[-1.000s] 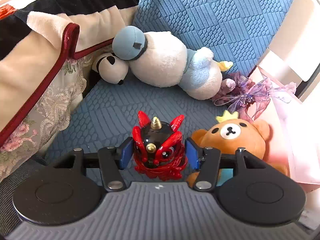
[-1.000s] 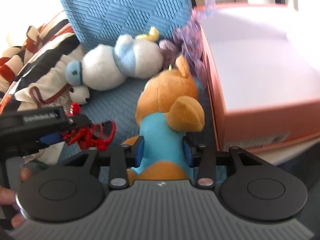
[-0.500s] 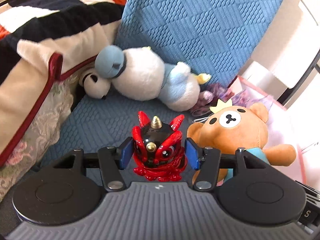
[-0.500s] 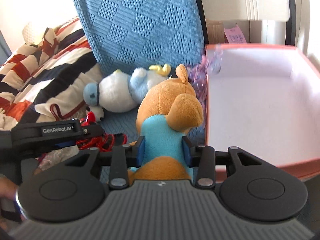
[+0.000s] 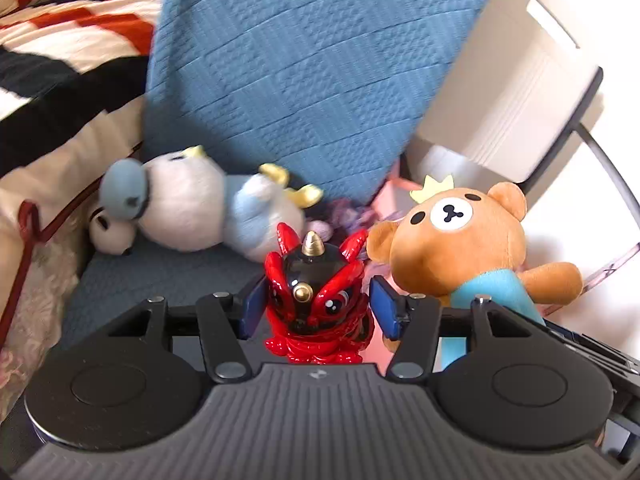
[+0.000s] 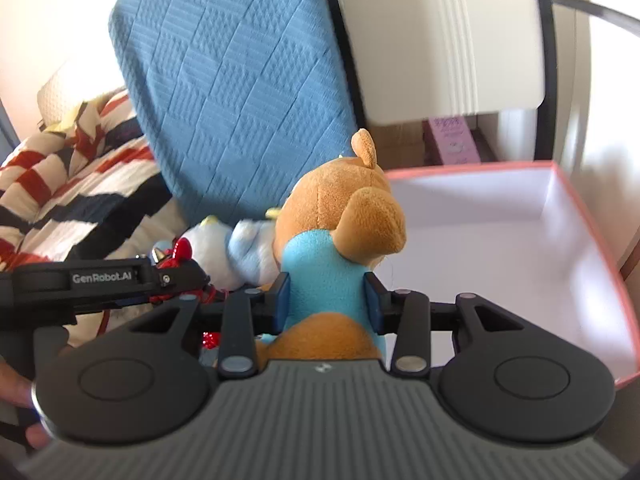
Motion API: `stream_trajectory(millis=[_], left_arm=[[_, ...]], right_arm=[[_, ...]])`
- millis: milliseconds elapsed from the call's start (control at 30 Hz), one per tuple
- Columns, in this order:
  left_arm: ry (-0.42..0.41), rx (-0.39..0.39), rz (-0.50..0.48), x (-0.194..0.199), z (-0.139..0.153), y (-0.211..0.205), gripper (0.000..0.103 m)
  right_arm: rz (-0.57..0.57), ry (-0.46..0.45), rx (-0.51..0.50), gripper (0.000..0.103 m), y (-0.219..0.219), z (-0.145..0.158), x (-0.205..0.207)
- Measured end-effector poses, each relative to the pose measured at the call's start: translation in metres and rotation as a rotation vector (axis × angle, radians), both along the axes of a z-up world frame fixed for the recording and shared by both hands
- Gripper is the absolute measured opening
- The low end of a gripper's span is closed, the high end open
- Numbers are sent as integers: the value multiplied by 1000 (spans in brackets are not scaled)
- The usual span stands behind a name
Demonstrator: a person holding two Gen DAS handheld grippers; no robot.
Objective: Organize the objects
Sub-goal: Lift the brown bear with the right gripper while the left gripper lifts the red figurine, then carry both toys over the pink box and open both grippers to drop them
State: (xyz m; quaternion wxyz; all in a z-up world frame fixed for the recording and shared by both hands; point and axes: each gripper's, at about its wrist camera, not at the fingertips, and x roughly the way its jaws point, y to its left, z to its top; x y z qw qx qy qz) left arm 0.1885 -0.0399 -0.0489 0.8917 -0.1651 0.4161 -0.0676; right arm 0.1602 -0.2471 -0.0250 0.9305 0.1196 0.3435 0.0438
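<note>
My left gripper (image 5: 318,306) is shut on a glossy red and black lion figurine (image 5: 316,300) with a gold horn, held above the blue seat. My right gripper (image 6: 327,298) is shut on a brown teddy bear (image 6: 340,232) in a light blue shirt, held up beside the open pink box (image 6: 592,248). The bear (image 5: 460,240) also shows at the right in the left wrist view, with a yellow crown. The left gripper's side (image 6: 100,280) shows at the left in the right wrist view.
A white and blue plush duck (image 5: 200,208) and a small panda plush (image 5: 110,232) lie on the blue chair seat (image 5: 160,276) against its backrest (image 5: 304,60). A striped blanket (image 5: 60,60) is at the left. A white chair back (image 6: 436,32) stands behind the box.
Both grippers have risen with their toys. The bear has moved up and toward the box's open top, and more of the box's inside shows.
</note>
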Motion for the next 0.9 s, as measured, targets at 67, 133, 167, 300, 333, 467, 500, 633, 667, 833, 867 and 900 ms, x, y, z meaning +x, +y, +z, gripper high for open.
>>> stream_trajectory(millis=[67, 133, 167, 300, 333, 467, 500, 633, 667, 833, 867, 900], left_arm=[[-12, -3, -21, 3, 7, -10, 62], [-25, 0, -43, 4, 13, -22, 62], [-30, 3, -50, 5, 15, -28, 62], [-23, 4, -80, 7, 18, -52, 62], [-22, 5, -86, 7, 18, -58, 62], [-19, -9, -99, 11, 22, -80, 59], [-25, -11, -100, 12, 24, -84, 59], [-6, -33, -103, 22, 23, -103, 59], [-2, -37, -103, 24, 22, -106, 59], [-1, -38, -115, 33, 20, -130, 59], [1, -38, -121, 35, 19, -135, 59], [5, -36, -128, 37, 16, -140, 59]], right_arm=[[-11, -14, -2, 42, -10, 7, 1], [-22, -27, 3, 42, -19, 12, 2], [-30, -31, 3, 42, -24, 14, 2], [-57, -21, 20, 42, -44, 16, 0], [-61, -17, 21, 42, -49, 16, 0], [-72, -12, 25, 42, -70, 20, -1], [-75, -11, 23, 42, -74, 21, 0], [-84, 2, 18, 42, -89, 20, 5], [-86, 5, 16, 42, -93, 18, 7], [-107, 27, 21, 42, -118, 8, 13], [-113, 33, 22, 42, -123, 5, 14], [-118, 40, 20, 42, -127, 2, 15]])
